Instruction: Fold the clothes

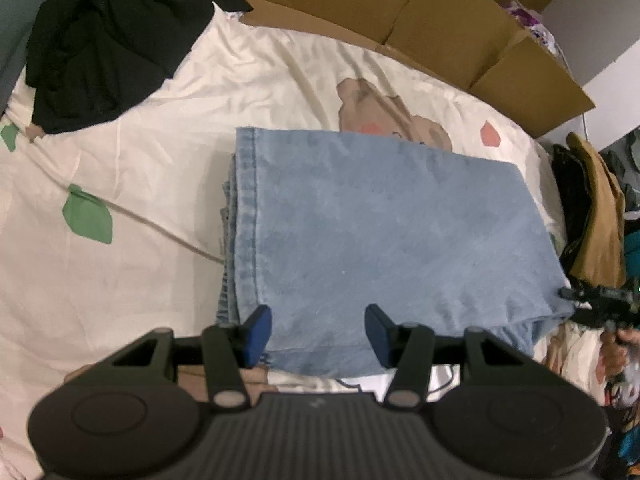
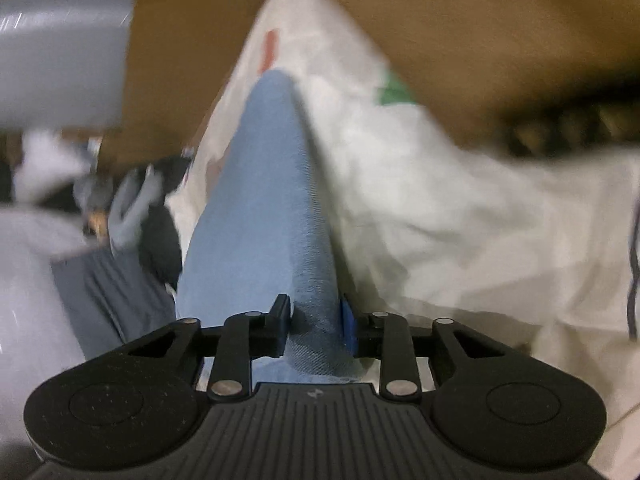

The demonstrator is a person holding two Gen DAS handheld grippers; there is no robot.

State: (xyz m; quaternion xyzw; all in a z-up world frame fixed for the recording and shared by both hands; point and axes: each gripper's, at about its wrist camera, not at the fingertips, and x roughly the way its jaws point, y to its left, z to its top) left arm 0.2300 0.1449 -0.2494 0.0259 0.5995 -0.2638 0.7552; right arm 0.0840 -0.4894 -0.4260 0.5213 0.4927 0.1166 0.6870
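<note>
Boxes (image 1: 440, 20) behind jeans (image 1: 380, 232), black garment (image 1: 108, 44) left

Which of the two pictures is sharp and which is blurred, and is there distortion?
Left wrist view: sharp, though fisheye bends the cardboard boxes and bed sheet near the rim; the folded jeans are evenly lit. Right wrist view: motion blur smears the background, while the right gripper and the denim between its jaws remain fairly crisp.

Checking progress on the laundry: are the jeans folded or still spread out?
Folded. The jeans lie as a compact rectangle with stacked layers showing along the hemmed side, and the right gripper pinches one corner.
</note>
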